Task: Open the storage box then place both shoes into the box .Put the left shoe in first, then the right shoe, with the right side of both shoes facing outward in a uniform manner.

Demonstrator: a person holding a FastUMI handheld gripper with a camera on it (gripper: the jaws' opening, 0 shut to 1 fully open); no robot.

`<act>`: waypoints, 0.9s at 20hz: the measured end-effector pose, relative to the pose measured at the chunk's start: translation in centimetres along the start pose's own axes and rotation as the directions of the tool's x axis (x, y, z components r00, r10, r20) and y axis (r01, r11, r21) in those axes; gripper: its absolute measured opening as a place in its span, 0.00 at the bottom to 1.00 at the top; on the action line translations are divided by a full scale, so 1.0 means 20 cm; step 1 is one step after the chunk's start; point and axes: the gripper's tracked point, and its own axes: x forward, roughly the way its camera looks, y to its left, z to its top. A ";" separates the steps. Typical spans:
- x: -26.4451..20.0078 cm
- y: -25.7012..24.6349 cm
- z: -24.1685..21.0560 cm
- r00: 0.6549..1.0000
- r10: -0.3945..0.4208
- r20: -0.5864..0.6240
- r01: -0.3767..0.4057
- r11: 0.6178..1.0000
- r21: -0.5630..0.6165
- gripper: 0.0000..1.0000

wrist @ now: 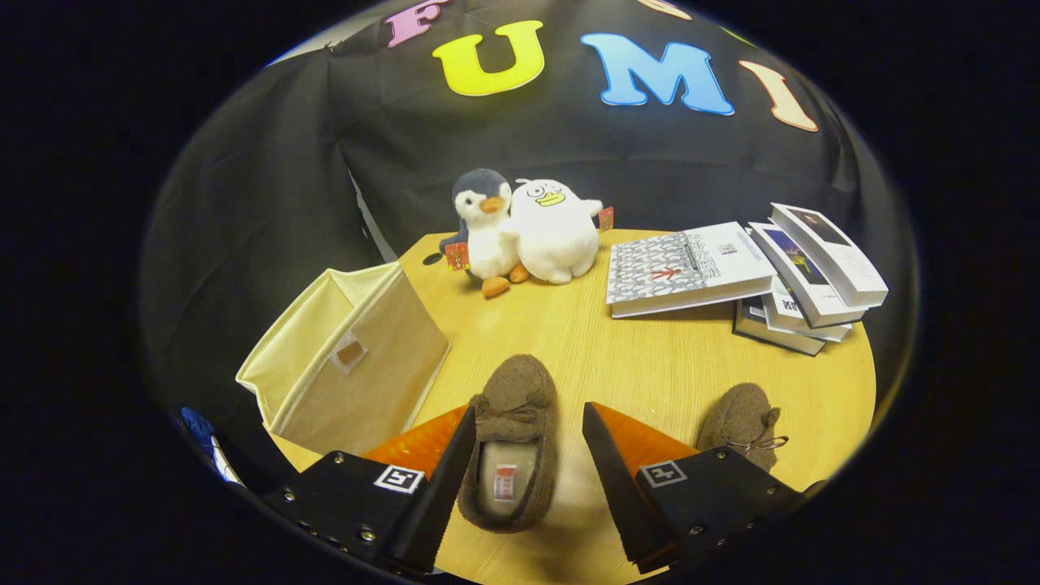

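claw (526, 455) spread wide, fingers apart to either side of the nearer brown shoe (512, 439), toe pointing away, not yet pressing on it. second shoe (743, 424) just beyond the right finger, on the table (650, 366). cream storage box (345, 366) beside the left finger, tipped with its opening turned away to the left. could slip out if pinched on the soft collar only; could also drop in facing the wrong way. farther off: two plush penguins (524, 231), fanned books (747, 272), neither blocking the path.
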 end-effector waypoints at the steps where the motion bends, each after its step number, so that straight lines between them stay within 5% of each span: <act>1: 0.02 -0.01 -0.04 1.000 -0.004 -0.020 0.003 1.000 -0.004 0.82; 11: 0.34 -0.16 -0.26 0.971 -0.112 -0.209 0.093 0.991 -0.097 0.77; 13: 0.41 -0.09 -0.27 0.975 -0.053 -0.217 0.036 0.996 -0.082 0.46; 15: 0.39 -0.08 -0.25 0.968 -0.057 -0.246 0.026 0.991 -0.131 0.03; 18: 0.34 0.00 -0.20 0.971 0.010 -0.238 -0.033 0.995 -0.092 0.04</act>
